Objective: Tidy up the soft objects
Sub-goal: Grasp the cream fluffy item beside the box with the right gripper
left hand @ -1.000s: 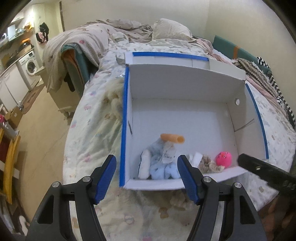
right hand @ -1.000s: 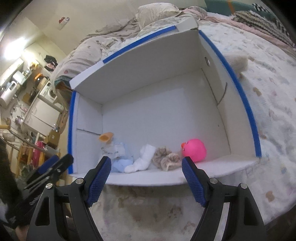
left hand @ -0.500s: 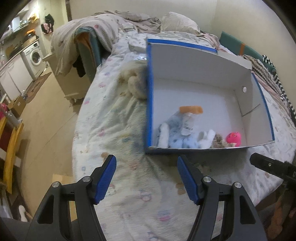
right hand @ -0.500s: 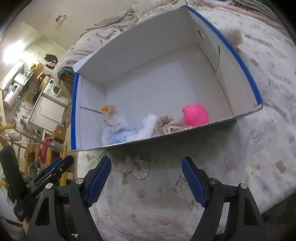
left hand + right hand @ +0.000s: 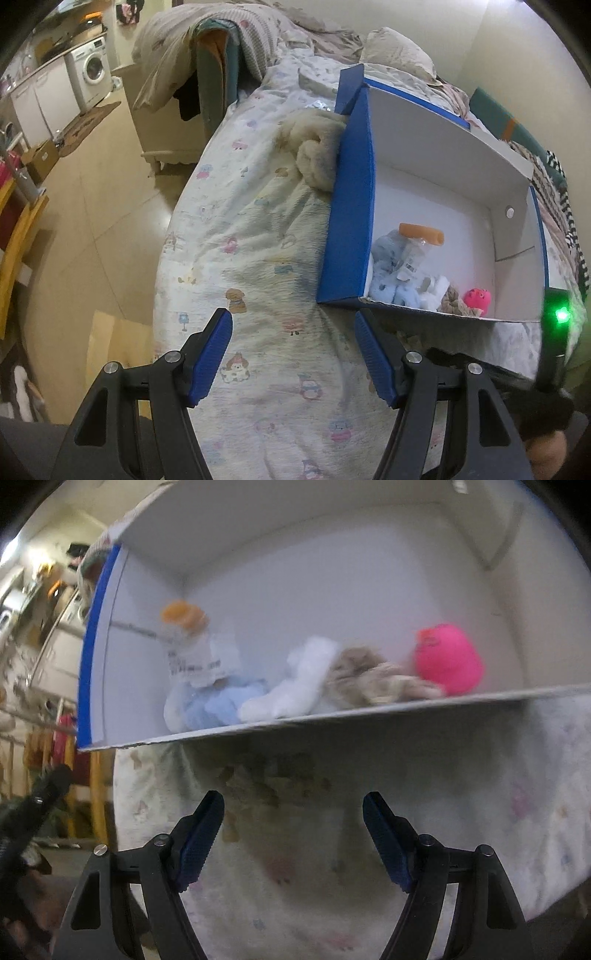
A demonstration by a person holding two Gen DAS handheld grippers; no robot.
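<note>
Blue-and-white box [image 5: 351, 206] on the bed [image 5: 266, 258], soft toys along its near wall (pink ball [image 5: 448, 659] rightmost, blue plush [image 5: 221, 705] leftmost), beige plush [image 5: 316, 147] outside its left wall, left gripper [image 5: 293, 354] and right gripper [image 5: 293, 836] over the quilt, jaws wide, nothing between them.

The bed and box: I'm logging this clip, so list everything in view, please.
Box: 1, blue outside, white inside, open, on the bed.
Pink plush ball: 1, in the box, by its near wall.
Beige plush: 1, in the box, beside the ball.
White plush: 1, in the box.
Light-blue plush: 1, with paper tag, in the box.
Orange tube: 1, in the box.
Cream fluffy plush: 1, on the bed against the box's outside.
Bed cover: 1, white, printed.
Washing machine: 1, white, background.
Left gripper: open, empty.
Right gripper: open, empty.
</note>
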